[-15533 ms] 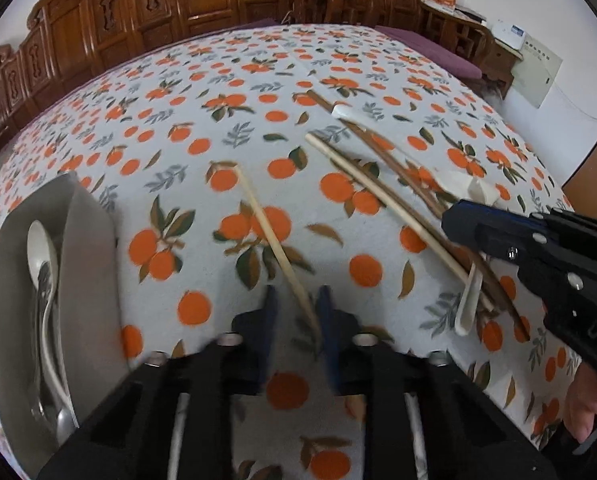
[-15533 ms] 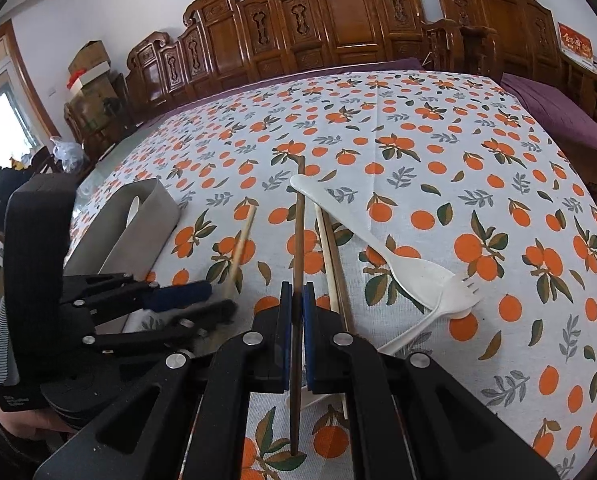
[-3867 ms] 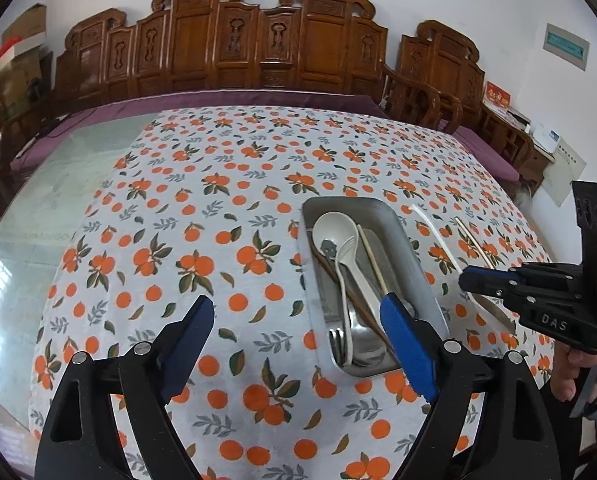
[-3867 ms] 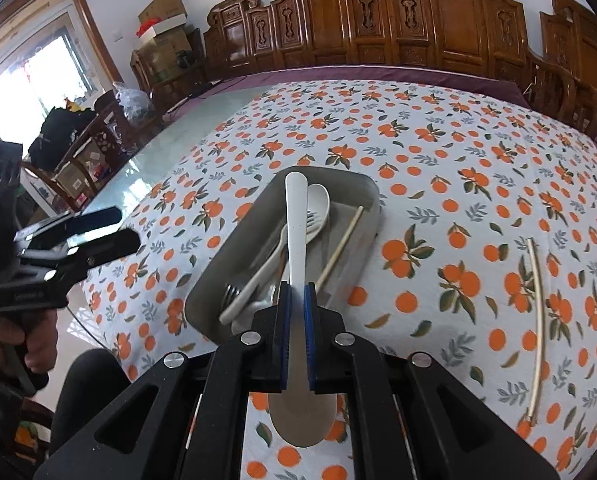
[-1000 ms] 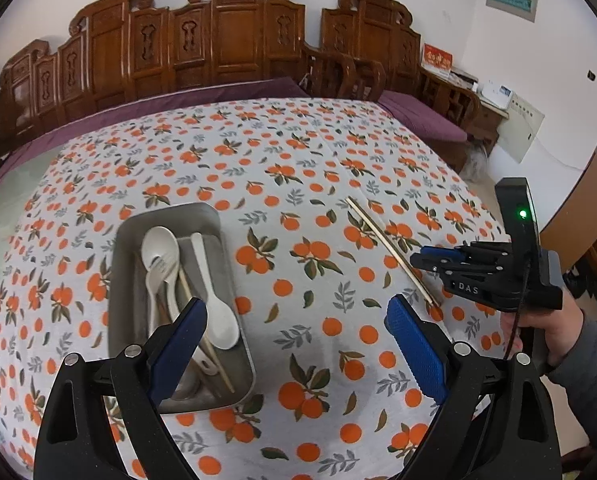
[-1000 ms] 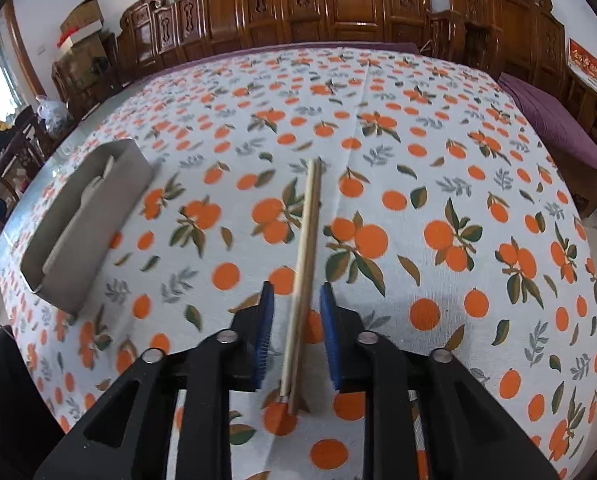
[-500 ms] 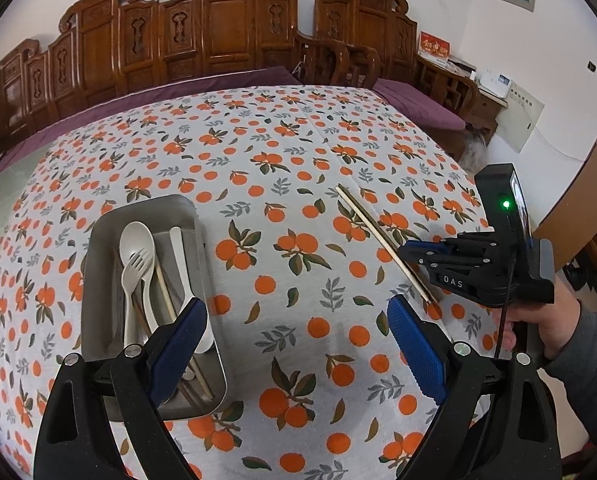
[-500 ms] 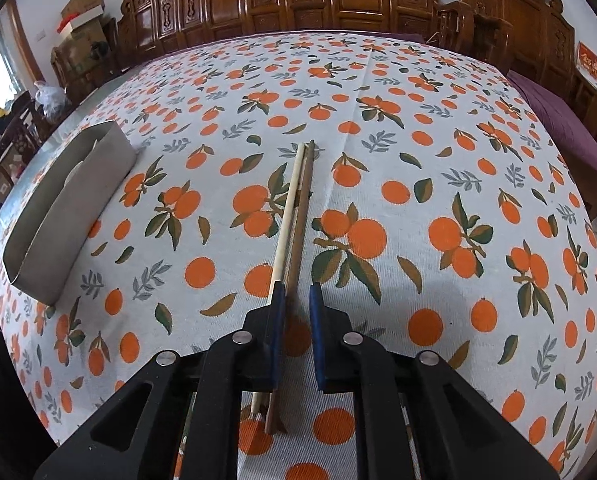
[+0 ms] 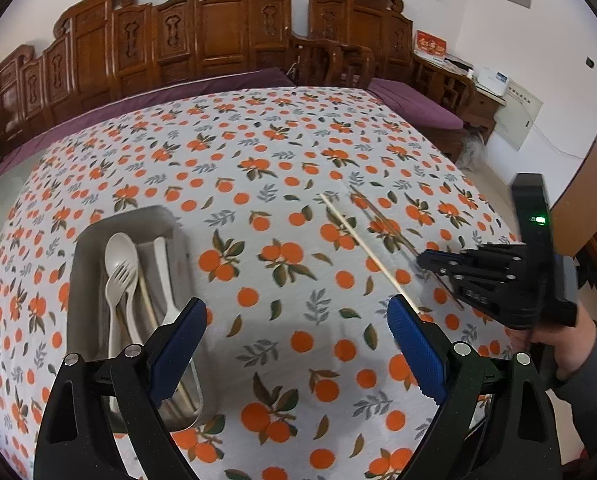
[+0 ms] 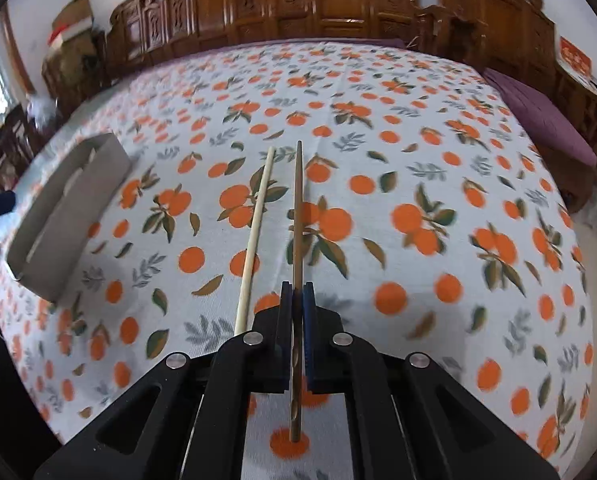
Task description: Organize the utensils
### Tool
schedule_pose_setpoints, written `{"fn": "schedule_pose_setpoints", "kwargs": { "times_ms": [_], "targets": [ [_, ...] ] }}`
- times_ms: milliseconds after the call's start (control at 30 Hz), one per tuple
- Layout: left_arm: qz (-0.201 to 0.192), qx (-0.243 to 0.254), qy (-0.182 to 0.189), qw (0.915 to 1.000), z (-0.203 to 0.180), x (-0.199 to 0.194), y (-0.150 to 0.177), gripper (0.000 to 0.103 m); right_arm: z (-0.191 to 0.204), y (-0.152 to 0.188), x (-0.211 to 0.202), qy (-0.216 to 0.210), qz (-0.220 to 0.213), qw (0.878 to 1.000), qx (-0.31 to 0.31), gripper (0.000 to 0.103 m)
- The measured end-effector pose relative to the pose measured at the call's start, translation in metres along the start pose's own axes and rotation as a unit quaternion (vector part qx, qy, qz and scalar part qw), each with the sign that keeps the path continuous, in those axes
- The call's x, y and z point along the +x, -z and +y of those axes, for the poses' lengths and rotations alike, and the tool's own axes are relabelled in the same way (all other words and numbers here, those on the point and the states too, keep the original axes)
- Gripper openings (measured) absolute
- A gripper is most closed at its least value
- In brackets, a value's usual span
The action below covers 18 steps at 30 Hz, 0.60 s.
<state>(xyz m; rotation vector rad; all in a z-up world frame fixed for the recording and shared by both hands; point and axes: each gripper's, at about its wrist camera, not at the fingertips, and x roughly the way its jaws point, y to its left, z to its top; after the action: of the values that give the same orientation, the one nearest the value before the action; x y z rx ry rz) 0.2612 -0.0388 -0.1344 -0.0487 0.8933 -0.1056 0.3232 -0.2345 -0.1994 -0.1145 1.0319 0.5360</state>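
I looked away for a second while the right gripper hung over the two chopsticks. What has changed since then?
The right gripper has closed on the dark chopstick, where a second ago its jaws stood open around both sticks. The pale chopstick now lies outside the jaws, to the left on the tablecloth. The left gripper stays open and empty, and the tray keeps its spoons, fork and chopsticks.

Tabletop [image 9: 282,184]: white cloth, orange fruit print with green-brown and grey leaves. Tray [image 9: 83,248]: plain grey metal. Spoon [image 9: 120,246] and fork [image 9: 116,284] in it: cream white. Chopsticks: one pale cream [image 10: 258,224], one dark brown [image 10: 297,200]. Both grippers, left [image 9: 296,330] and right [image 10: 297,292]: black bodies, blue pads. Chairs [image 9: 218,36]: reddish-brown carved wood.
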Motion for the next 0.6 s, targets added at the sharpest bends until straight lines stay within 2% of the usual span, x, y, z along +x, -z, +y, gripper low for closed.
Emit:
{"fn": "schedule_pose_setpoints", "kwargs": {
  "times_ms": [300,500,600],
  "targets": [
    [-0.003,0.018,0.011,0.9998,-0.025,0.007,-0.013,0.088,-0.01,0.02,-0.049,-0.002,-0.027,0.999,0.038,0.006],
    [0.002,0.02,0.01,0.9997,-0.035,0.023,-0.016,0.088,-0.014,0.029,-0.059,-0.006,-0.035,0.998,0.052,0.006],
    [0.014,0.02,0.008,0.9997,-0.04,0.04,-0.015,0.082,-0.018,0.035,-0.062,-0.009,-0.039,0.997,0.064,0.006]
  ]
}}
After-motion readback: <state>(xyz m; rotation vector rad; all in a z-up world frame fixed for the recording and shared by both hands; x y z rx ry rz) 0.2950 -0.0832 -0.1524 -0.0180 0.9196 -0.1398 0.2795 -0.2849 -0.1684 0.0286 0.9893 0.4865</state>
